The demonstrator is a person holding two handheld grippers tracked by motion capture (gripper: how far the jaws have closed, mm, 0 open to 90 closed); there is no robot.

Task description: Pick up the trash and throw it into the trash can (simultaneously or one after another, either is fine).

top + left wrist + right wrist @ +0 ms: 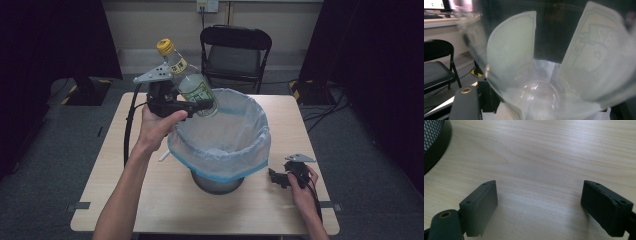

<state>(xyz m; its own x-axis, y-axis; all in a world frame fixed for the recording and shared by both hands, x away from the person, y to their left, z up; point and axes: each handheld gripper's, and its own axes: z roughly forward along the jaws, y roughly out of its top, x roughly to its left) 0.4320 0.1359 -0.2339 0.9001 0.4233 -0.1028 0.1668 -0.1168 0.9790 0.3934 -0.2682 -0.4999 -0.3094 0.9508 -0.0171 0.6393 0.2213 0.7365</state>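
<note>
left gripper [200, 106] clamped on clear bottle [192, 82], yellow cap up, tilted, held over rear-left rim of bag-lined bin [220, 172] | bottle base fills left gripper view [541, 97] | right gripper [539, 207] jaws spread wide, nothing between, low over surface [150, 200], right of bin

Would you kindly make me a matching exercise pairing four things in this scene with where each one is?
Things:
1. bottle
2. bin
3. right claw
4. chair

Places:
A. beyond the table's far edge
B. resting open on the table
C. held in the left claw over the liner's rim
D. middle of the table

Pairs: 1-C, 2-D, 3-B, 4-A
</note>
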